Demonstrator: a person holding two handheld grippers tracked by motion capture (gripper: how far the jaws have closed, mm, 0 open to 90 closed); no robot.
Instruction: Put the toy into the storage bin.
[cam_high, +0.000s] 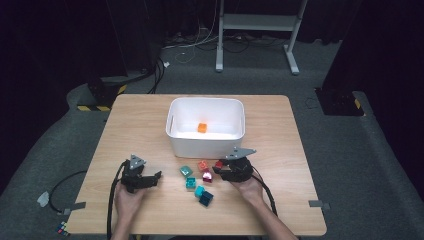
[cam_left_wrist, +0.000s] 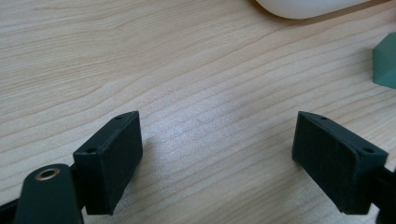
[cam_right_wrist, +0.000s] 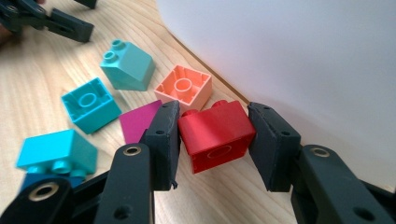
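My right gripper (cam_right_wrist: 214, 113) is shut on a red brick (cam_right_wrist: 215, 135), its pads pressed on the brick's two sides, right beside the white bin's wall (cam_right_wrist: 289, 56). From above, the red brick (cam_high: 218, 164) sits at the tip of the right gripper (cam_high: 220, 169), just in front of the bin (cam_high: 206, 145). An orange brick (cam_high: 202, 127) lies inside the bin. My left gripper (cam_high: 156, 179) rests low over bare wood at the left, and its jaws stand open (cam_left_wrist: 217, 135) with nothing between them.
Loose bricks lie between the grippers: a salmon one (cam_right_wrist: 183, 87), a sloped teal one (cam_right_wrist: 127, 65), a teal one (cam_right_wrist: 91, 105), a magenta one (cam_right_wrist: 139, 122), a cyan one (cam_right_wrist: 56, 151) on a dark blue one (cam_high: 206, 198). Cables trail off the table's front edge.
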